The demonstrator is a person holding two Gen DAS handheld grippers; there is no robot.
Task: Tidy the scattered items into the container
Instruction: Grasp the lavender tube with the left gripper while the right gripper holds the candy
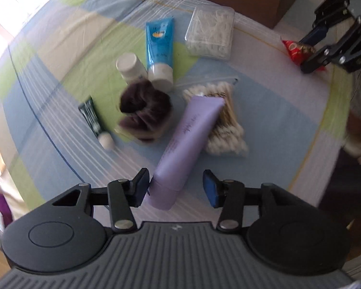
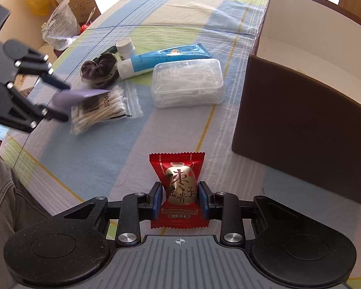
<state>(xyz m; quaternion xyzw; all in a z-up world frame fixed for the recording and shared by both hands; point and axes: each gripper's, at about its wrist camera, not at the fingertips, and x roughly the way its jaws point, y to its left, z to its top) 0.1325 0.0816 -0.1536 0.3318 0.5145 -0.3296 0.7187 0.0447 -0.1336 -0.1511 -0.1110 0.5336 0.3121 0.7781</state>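
1. Table with a checked cloth (image 2: 180, 9) in blue, green and cream.
2. On it: brown box (image 2: 300, 110), clear lidded tub (image 2: 187, 84), blue tube (image 2: 166, 59), white bottle (image 2: 125, 47), dark scrunchie (image 2: 98, 68), bag of cotton buds (image 2: 103, 113).
3. Small dark tube (image 1: 90, 115) beside the scrunchie.

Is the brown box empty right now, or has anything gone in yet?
Cannot tell fully. The brown box is open-topped, and the inner walls and floor visible in the right wrist view look bare, but its near wall hides part of the bottom.
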